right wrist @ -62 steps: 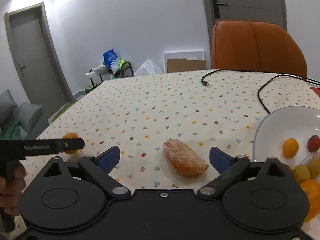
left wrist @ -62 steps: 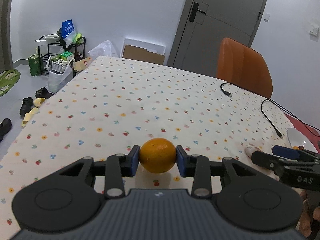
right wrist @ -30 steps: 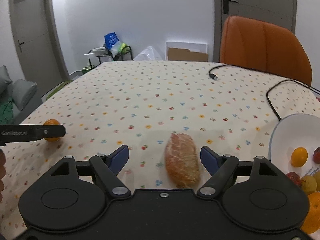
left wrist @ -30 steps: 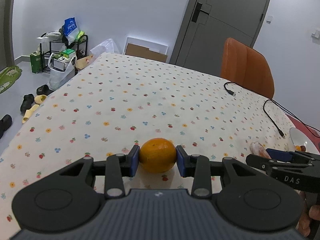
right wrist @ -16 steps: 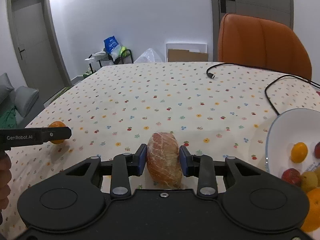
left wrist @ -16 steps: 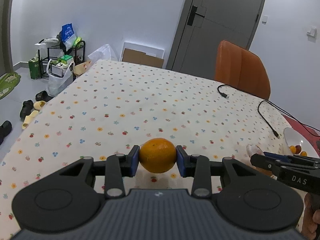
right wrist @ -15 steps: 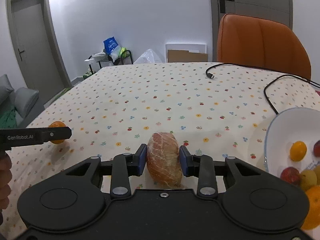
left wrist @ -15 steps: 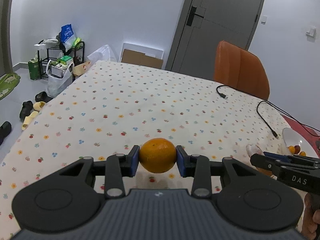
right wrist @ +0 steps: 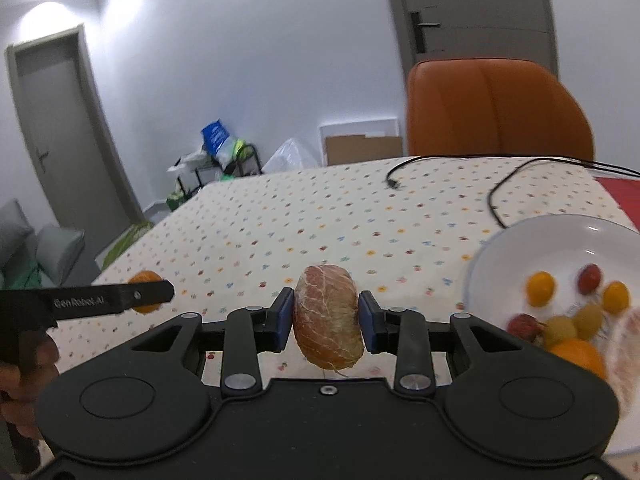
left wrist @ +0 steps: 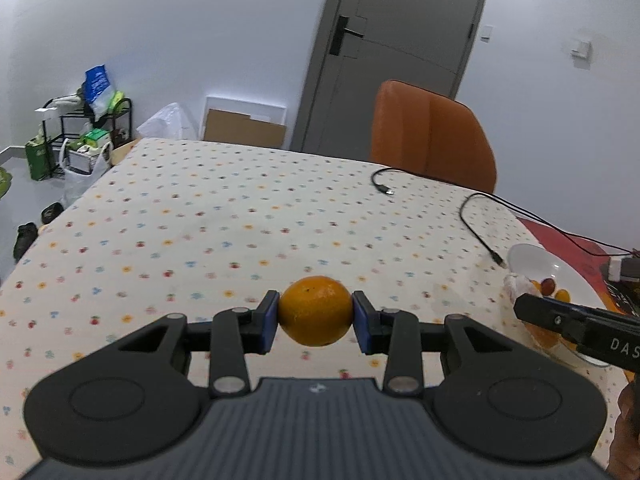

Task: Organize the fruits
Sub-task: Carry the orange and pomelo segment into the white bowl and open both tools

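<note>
My left gripper (left wrist: 315, 322) is shut on a whole orange (left wrist: 315, 310) and holds it above the flowered tablecloth. The orange also shows in the right wrist view (right wrist: 145, 281), behind the left gripper's finger. My right gripper (right wrist: 326, 322) is shut on a peeled orange segment (right wrist: 327, 318) with white pith, lifted off the cloth. A white plate (right wrist: 516, 248) at the right holds several small fruits: yellow and red cherry tomatoes and an orange. The plate also shows in the left wrist view (left wrist: 528, 258), far right, behind the right gripper's finger.
Two black cables (left wrist: 476, 220) lie on the far right of the table (left wrist: 240, 208). An orange chair (left wrist: 430, 136) stands behind the table. A red mat (right wrist: 620, 196) lies beyond the plate. A rack with bags (left wrist: 86, 132) stands on the floor, left.
The right gripper, shut on the peeled segment, has lifted it off the cloth and moved toward the plate. The left gripper has risen and swung right with the orange.
</note>
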Demonstrator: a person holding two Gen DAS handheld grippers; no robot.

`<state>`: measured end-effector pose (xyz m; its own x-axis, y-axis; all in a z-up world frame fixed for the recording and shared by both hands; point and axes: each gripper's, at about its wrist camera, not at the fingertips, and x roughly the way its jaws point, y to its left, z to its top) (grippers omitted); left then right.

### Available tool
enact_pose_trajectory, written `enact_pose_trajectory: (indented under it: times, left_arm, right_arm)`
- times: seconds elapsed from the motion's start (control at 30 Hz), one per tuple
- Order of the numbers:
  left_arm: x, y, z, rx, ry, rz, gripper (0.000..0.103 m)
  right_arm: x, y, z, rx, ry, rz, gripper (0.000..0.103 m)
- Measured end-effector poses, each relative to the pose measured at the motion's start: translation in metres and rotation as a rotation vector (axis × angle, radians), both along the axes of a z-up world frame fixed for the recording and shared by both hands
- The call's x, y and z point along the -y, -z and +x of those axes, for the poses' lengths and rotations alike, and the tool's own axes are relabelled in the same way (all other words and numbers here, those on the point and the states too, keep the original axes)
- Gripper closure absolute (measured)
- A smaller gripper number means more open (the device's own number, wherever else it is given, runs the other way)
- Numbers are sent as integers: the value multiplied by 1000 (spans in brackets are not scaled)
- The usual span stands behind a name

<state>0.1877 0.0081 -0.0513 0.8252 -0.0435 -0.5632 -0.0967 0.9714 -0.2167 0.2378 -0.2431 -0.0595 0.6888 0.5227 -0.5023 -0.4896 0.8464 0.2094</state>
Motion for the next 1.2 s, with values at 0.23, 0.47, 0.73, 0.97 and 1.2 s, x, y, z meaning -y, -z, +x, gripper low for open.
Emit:
enact_pose_trajectory:
  times: [0.23,0.47,0.73,0.97,1.2]
  left_arm:
    - [33,-5,4,8,54,11,66]
    - [65,-11,13,20,112,30,66]
    - [102,-18,25,39,170,57,66]
    - [132,-24,37,55,211,101,66]
    - [157,-25,53,51,238,127,66]
  right_arm:
    - [33,-5,-11,16,66,37,71]
    - [68,-11,-17,35,127,58,71]
    - [106,-13,-21,51,199,68,71]
    - [135,-12,-16,53,249,78,71]
    - [156,-10,-2,59,272,75,71]
